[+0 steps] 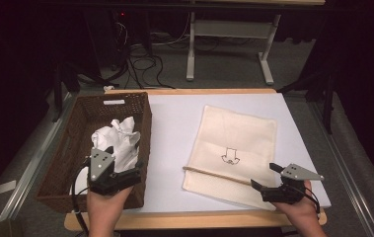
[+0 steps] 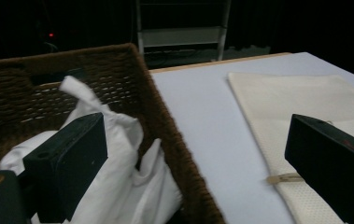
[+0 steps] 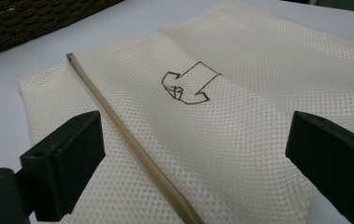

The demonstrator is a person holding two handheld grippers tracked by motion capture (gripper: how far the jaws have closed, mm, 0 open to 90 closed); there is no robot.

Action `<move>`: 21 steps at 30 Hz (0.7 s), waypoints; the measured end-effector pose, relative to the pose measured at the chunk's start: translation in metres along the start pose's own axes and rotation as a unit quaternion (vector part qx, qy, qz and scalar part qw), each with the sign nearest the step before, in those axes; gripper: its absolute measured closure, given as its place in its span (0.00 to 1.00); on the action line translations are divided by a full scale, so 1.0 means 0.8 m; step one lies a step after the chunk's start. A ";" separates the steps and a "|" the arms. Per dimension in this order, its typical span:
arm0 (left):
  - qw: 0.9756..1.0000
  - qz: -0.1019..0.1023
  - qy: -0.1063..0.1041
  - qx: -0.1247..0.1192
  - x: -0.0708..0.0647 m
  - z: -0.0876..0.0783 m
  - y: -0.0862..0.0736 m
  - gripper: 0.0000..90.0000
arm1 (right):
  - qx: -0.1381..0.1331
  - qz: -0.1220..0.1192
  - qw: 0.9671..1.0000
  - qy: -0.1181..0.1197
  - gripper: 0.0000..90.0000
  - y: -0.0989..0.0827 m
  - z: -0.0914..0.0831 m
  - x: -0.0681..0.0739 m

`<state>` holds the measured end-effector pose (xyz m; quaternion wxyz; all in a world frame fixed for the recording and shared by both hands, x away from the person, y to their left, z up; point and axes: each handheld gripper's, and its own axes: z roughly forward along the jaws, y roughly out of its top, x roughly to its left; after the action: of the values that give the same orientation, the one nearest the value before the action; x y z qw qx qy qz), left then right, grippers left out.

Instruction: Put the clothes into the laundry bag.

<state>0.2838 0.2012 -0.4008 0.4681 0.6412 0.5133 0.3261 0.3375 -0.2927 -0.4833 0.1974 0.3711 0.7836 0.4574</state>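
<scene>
A cream mesh laundry bag (image 1: 234, 143) lies flat on the white tabletop (image 1: 174, 123), with a brown stitched emblem (image 3: 188, 83) and a tan zipper (image 3: 132, 144) along its near end. My right gripper (image 1: 264, 175) hovers over the bag's near right corner, jaws wide open and nothing between them; in the right gripper view (image 3: 195, 135) they straddle the zipper and mesh. A crumpled white cloth (image 1: 118, 136) sits in a brown wicker basket (image 1: 61, 163) at the left. My left gripper (image 1: 125, 165) stands open over the basket's near right rim, one jaw in front of the cloth (image 2: 118, 154).
The basket wall (image 2: 165, 121) rises between the cloth and the bare white tabletop (image 2: 212, 107). A wooden strip runs along the table's front edge (image 1: 194, 219). Beyond the table, white desk legs (image 1: 190, 49) and loose cables (image 1: 145, 64) are on the floor.
</scene>
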 end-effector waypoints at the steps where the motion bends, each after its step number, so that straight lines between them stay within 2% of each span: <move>1: 1.000 -0.002 0.004 0.001 0.006 -0.002 -0.001 0.07 | 0.000 -0.001 1.000 0.000 0.05 0.000 0.000 0.000; 2: 1.000 -0.002 0.004 0.001 0.006 -0.002 -0.001 0.07 | -0.001 -0.001 1.000 0.001 0.05 0.000 0.000 0.000; 3: 1.000 -0.007 0.012 0.001 0.017 -0.007 -0.004 0.07 | -0.001 -0.001 1.000 0.000 0.05 0.000 -0.001 0.000; 5: 1.000 -0.012 0.018 0.001 0.025 -0.010 -0.005 0.08 | -0.007 -0.004 1.000 0.001 0.04 0.000 -0.003 -0.001; 8: 1.000 -0.013 0.025 -0.001 0.030 -0.013 -0.007 0.09 | -0.007 -0.002 1.000 0.001 0.04 0.000 -0.005 -0.001; 9: 0.999 -0.012 0.035 -0.003 0.032 -0.014 -0.009 0.09 | -0.007 -0.001 1.000 0.002 0.04 -0.001 -0.007 -0.002; 14: 0.999 -0.015 0.030 0.005 0.033 -0.011 -0.010 0.09 | -0.008 0.002 1.000 0.002 0.04 -0.002 -0.007 -0.003; 18: 0.999 -0.018 0.029 -0.007 0.033 -0.010 -0.008 0.08 | -0.007 0.004 1.000 0.001 0.03 -0.001 -0.007 -0.002; 20: 0.999 -0.023 0.029 -0.008 0.034 -0.007 -0.003 0.08 | -0.006 0.001 1.000 0.001 0.03 -0.003 -0.006 -0.002; 21: 0.999 -0.033 0.023 -0.007 0.035 -0.003 0.004 0.08 | -0.004 0.000 1.000 0.001 0.03 -0.003 -0.006 -0.003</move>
<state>0.2902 0.2286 -0.3985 0.4711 0.6127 0.5427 0.3288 0.3350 -0.2977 -0.4831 0.1982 0.3697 0.7820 0.4609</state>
